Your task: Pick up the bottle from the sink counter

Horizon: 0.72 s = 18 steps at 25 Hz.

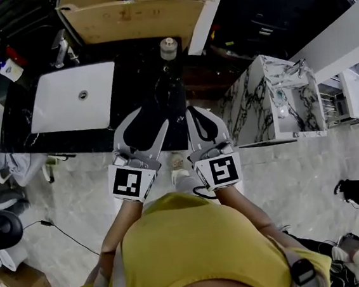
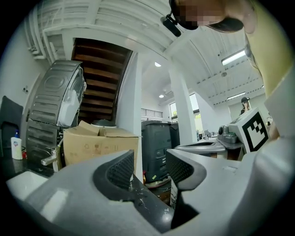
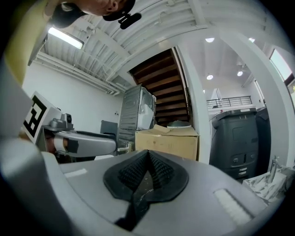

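The bottle could be either of two on the dark surface (image 1: 136, 80). At the far left, near the rear corner, stands a small white bottle (image 1: 10, 68) with a red top, left of the faucet (image 1: 61, 49). It is upright, with a blue label. Next comes the white sink (image 1: 53, 99), then a box (image 1: 134, 14) behind the surface.

Right of the sink, at the rear edge, stands a grey bottle (image 1: 168, 48) with a round cap. Whether it touches the box I cannot tell.

The left gripper (image 1: 146, 115) is released, with its jaws apart and nothing between them. It hangs over the front edge of the surface, well short of either bottle. Just beside it, the right gripper (image 1: 194, 111) is clenched, pads together and empty.

Both grippers point toward the grey bottle, so that is probably the one meant.

- **Weight and stiffness:** it looks small and light, and likely plastic. That would make it stiff enough to clamp, though the walls may give under a hard squeeze.
- **Surface:** a smooth side so near a sink may be wet and slippery.
- **Where to grip:** take it across the body at mid-height, below the cap. A high grip risks tipping it, and a grip on the cap may slip off.
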Each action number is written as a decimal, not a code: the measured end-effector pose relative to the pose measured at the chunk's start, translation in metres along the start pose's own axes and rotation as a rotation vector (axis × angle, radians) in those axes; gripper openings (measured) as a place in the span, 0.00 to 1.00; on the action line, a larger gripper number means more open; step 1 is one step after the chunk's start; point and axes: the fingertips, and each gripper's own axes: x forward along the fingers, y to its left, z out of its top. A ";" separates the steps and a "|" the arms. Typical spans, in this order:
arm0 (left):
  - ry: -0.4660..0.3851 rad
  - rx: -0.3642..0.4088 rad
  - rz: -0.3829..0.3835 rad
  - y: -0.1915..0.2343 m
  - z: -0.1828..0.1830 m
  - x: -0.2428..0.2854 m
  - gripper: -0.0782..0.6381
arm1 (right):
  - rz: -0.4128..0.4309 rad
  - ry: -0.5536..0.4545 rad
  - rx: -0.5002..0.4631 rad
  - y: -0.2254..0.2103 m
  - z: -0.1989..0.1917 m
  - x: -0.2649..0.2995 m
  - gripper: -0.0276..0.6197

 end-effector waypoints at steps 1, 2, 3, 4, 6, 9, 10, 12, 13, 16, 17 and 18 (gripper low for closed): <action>-0.001 -0.008 0.010 0.005 -0.001 0.010 0.42 | 0.010 0.005 -0.003 -0.006 -0.002 0.009 0.04; 0.004 -0.013 0.017 0.010 -0.003 0.019 0.42 | 0.018 0.010 -0.005 -0.012 -0.004 0.018 0.04; -0.002 -0.016 0.024 0.016 -0.004 0.028 0.42 | 0.023 0.015 -0.005 -0.018 -0.006 0.026 0.04; -0.013 -0.018 0.029 0.021 -0.005 0.036 0.42 | 0.027 0.017 -0.005 -0.024 -0.008 0.034 0.04; -0.024 -0.023 0.040 0.029 -0.007 0.051 0.42 | 0.032 0.020 -0.006 -0.034 -0.013 0.046 0.04; -0.034 -0.023 0.053 0.038 -0.011 0.067 0.42 | 0.043 0.030 -0.008 -0.044 -0.021 0.059 0.04; -0.036 -0.022 0.055 0.041 -0.011 0.072 0.42 | 0.044 0.031 -0.010 -0.048 -0.023 0.063 0.04; -0.035 -0.018 0.056 0.045 -0.012 0.081 0.42 | 0.039 0.031 -0.011 -0.053 -0.026 0.070 0.04; -0.032 -0.017 0.054 0.046 -0.013 0.085 0.42 | 0.035 0.032 -0.014 -0.056 -0.028 0.073 0.04; -0.038 -0.011 0.054 0.053 -0.013 0.097 0.42 | 0.031 0.038 -0.033 -0.063 -0.034 0.082 0.04; -0.043 -0.008 0.053 0.057 -0.011 0.102 0.42 | 0.028 0.034 -0.029 -0.064 -0.033 0.086 0.04; -0.044 -0.006 0.051 0.060 -0.011 0.107 0.42 | 0.022 0.029 -0.020 -0.065 -0.031 0.090 0.04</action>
